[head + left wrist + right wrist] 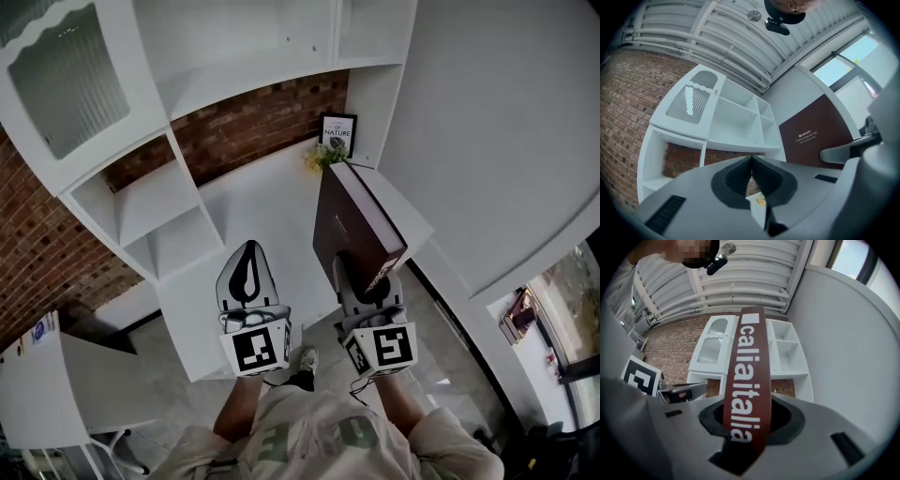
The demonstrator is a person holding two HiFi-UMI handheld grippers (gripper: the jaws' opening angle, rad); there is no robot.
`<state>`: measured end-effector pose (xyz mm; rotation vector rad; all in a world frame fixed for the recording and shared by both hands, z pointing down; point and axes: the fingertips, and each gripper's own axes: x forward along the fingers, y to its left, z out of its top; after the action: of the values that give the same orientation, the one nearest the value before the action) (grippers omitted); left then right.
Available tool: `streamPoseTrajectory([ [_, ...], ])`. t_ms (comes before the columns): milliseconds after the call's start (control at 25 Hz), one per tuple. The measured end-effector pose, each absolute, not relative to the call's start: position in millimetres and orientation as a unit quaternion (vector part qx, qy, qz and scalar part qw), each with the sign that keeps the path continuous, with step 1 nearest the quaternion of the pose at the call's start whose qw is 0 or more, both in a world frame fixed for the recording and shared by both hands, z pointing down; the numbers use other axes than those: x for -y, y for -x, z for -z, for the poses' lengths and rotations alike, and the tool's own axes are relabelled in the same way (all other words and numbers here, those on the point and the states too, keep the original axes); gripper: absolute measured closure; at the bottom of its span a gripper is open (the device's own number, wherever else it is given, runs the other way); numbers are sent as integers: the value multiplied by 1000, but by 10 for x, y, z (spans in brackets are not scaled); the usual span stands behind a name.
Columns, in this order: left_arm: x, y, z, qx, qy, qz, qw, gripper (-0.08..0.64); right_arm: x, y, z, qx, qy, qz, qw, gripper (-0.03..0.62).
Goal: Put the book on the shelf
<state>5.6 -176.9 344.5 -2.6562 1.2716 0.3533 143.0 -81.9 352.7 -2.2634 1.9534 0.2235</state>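
Observation:
A large dark brown book point(354, 225) stands on edge over the white desk, and my right gripper point(368, 278) is shut on its lower end. In the right gripper view its spine point(744, 380), printed with white letters, rises between the jaws, which clamp it from both sides. My left gripper point(249, 274) hangs beside it to the left, shut, with nothing held. In the left gripper view the two pads point(761, 177) meet, and the book's cover point(815, 133) shows at the right. The white shelf unit point(155, 202) with open compartments stands ahead and to the left.
A framed print point(338, 132) and a small bunch of yellow flowers point(323, 156) stand at the desk's back corner by the brick wall point(253, 127). A white side panel point(487, 141) rises on the right. A cabinet door with ribbed glass point(66, 80) is at upper left.

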Motion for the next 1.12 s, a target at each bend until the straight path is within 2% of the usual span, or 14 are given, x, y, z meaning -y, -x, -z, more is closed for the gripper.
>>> streamPoseTrajectory([
  [280, 2592, -449, -3283, -438, 886, -126, 85, 546, 1684, -1829, -3380, -656, 747, -74, 78, 440],
  [520, 2801, -740, -3306, -449, 884, -111, 71, 546, 1918, -1967, -3284, -662, 740, -55, 106, 440],
  [1120, 2987, -929, -3445, -490, 867, -69, 49, 546, 2341, -2278, -3462, -717, 694, -20, 67, 440],
])
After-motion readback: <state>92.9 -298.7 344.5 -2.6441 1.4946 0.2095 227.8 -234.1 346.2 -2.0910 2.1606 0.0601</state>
